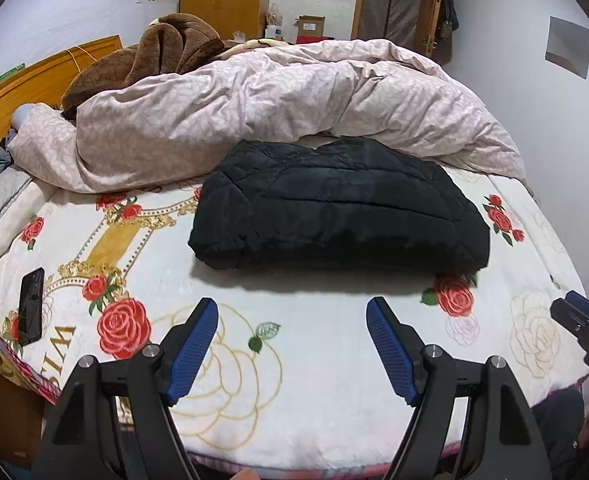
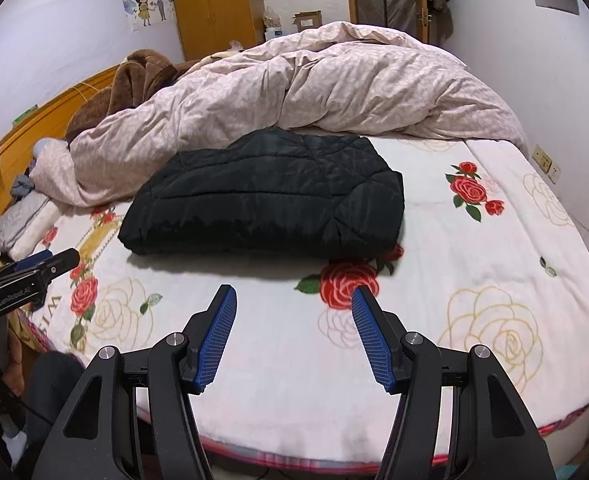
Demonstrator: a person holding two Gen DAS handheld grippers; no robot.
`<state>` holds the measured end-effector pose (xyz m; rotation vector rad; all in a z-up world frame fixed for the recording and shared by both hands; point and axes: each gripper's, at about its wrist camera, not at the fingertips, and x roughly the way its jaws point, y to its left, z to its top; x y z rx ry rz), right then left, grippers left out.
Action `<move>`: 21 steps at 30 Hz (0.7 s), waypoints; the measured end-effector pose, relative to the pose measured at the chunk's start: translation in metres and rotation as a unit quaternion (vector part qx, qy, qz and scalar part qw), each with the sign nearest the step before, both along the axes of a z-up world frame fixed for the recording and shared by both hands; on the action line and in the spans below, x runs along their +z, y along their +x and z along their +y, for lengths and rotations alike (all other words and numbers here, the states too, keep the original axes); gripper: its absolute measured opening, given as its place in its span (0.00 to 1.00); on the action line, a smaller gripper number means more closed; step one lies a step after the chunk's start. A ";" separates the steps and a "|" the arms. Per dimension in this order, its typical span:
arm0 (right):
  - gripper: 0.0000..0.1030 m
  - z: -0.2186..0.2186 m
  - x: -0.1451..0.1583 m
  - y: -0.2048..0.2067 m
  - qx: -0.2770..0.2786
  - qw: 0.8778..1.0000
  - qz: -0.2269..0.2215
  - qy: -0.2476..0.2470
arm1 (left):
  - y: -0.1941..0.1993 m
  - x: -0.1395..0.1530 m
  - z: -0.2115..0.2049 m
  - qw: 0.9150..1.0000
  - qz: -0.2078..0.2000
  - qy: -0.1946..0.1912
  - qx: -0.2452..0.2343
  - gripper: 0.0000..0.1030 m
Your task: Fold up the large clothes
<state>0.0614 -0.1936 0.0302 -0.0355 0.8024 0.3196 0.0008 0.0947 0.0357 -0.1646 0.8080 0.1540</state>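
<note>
A black quilted jacket (image 1: pixel 334 204) lies folded into a thick rectangle on the rose-patterned bed sheet (image 1: pixel 294 380); it also shows in the right wrist view as the jacket (image 2: pixel 266 200). My left gripper (image 1: pixel 292 312) hangs open over the near part of the bed, short of the jacket, with nothing between its blue pads. My right gripper (image 2: pixel 294 300) is likewise open and empty, in front of the jacket's near edge. Each gripper shows at the edge of the other's view: the right gripper (image 1: pixel 582 324) and the left gripper (image 2: pixel 42 268).
A crumpled pale pink duvet (image 1: pixel 274 108) lies behind the jacket, a brown fleece blanket (image 1: pixel 154 60) behind that. A black phone (image 1: pixel 30 306) lies on the sheet at left. Pillows (image 1: pixel 2 208) rest by the wooden headboard (image 1: pixel 34 80). The bed's near edge runs just below the grippers.
</note>
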 end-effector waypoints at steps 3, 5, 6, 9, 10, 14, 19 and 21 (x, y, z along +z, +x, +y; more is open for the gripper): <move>0.59 -0.001 -0.002 -0.004 -0.002 1.000 0.003 -0.004 | -0.004 -0.002 -0.004 1.000 0.004 -0.008 -0.003 0.76; 0.59 -0.002 -0.004 -0.005 -0.002 1.000 0.004 -0.007 | -0.005 -0.004 -0.006 1.000 0.007 -0.010 -0.003 0.76; 0.59 -0.001 -0.004 -0.005 -0.001 1.000 0.005 -0.008 | -0.005 -0.004 -0.006 1.000 0.009 -0.009 -0.002 0.76; 0.59 0.002 -0.005 -0.005 0.003 1.000 0.005 -0.011 | -0.004 -0.006 -0.009 1.000 0.012 -0.007 0.000 0.76; 0.59 0.004 -0.006 -0.005 0.005 1.000 0.006 -0.012 | -0.004 -0.006 -0.009 1.000 0.013 -0.006 0.001 0.76; 0.59 0.007 -0.006 -0.003 0.009 1.000 0.008 -0.014 | -0.003 -0.007 -0.007 1.000 0.014 -0.007 0.001 0.76; 0.59 0.009 -0.006 -0.002 0.009 1.000 0.010 -0.015 | -0.003 -0.008 -0.009 1.000 0.016 -0.003 0.005 0.76; 0.59 0.009 -0.007 -0.002 0.008 1.000 0.011 -0.017 | -0.002 -0.008 -0.009 1.000 0.016 -0.001 0.005 0.76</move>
